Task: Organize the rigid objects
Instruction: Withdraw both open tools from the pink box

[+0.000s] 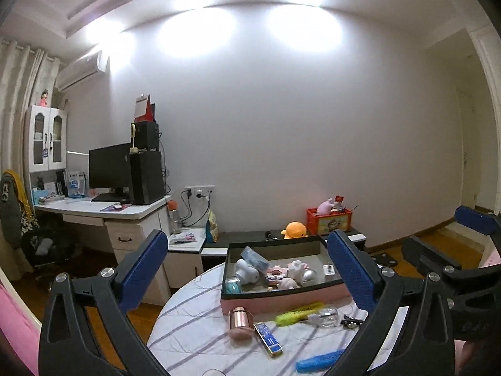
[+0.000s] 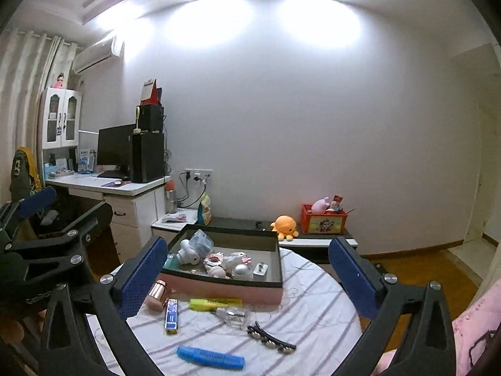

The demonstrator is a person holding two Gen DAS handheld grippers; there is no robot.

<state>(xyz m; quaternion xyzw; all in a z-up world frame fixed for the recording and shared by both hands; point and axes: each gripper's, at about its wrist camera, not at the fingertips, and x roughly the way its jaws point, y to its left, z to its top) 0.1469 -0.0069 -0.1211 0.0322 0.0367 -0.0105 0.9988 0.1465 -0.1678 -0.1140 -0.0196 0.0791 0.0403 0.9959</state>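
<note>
A pink box with a dark inside (image 1: 281, 302) (image 2: 225, 289) stands on the round striped table (image 2: 313, 319) and holds several small items. In front of it lie a rose-gold cylinder (image 1: 239, 321) (image 2: 156, 293), a blue and gold lighter (image 1: 267, 338) (image 2: 171, 315), a yellow highlighter (image 1: 299, 313) (image 2: 214, 304), a clear glass bottle (image 1: 325, 316) (image 2: 233, 315), a black hair clip (image 2: 271, 338) (image 1: 352, 322) and a blue highlighter (image 2: 209, 357) (image 1: 319, 360). My left gripper (image 1: 250, 269) is open and empty above the table. My right gripper (image 2: 250, 269) is open and empty too.
A white desk (image 1: 103, 210) with a monitor and black speakers stands at the far left. A low bench along the wall holds an orange plush (image 2: 285, 225) and a red toy crate (image 2: 322, 221). Pink bedding (image 2: 482, 319) lies at the right.
</note>
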